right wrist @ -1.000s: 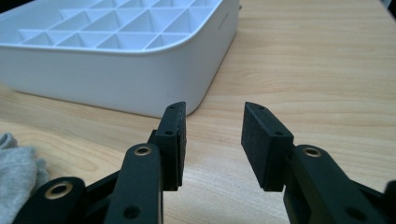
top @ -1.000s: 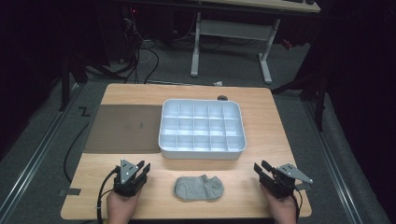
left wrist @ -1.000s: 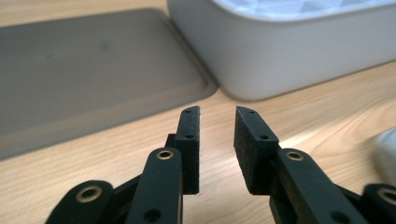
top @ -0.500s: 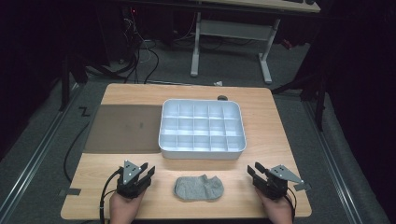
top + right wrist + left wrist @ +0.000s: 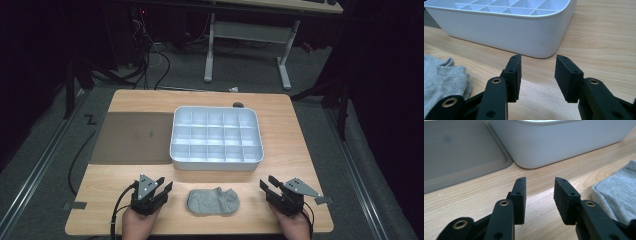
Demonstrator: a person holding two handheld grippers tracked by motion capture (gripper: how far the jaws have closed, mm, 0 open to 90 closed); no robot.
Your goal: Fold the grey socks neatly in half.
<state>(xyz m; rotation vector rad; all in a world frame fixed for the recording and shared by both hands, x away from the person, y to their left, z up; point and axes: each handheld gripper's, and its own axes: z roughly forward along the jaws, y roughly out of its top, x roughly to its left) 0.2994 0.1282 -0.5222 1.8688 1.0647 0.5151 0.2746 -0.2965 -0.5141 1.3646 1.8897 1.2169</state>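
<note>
Both tongs, left (image 5: 162,185) and right (image 5: 266,184), have just been opening, empty, beside the sock (image 5: 213,201).

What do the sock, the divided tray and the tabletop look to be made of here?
Sock: soft grey knit fabric, with a fine ribbed weave and limp folds in the gripper views. Divided tray: most likely moulded plastic, white, smooth and slightly glossy, with rounded corners and thin partition walls. Tabletop: light wood or wood-look laminate; grain lines show, but which of the two cannot be told.
</note>
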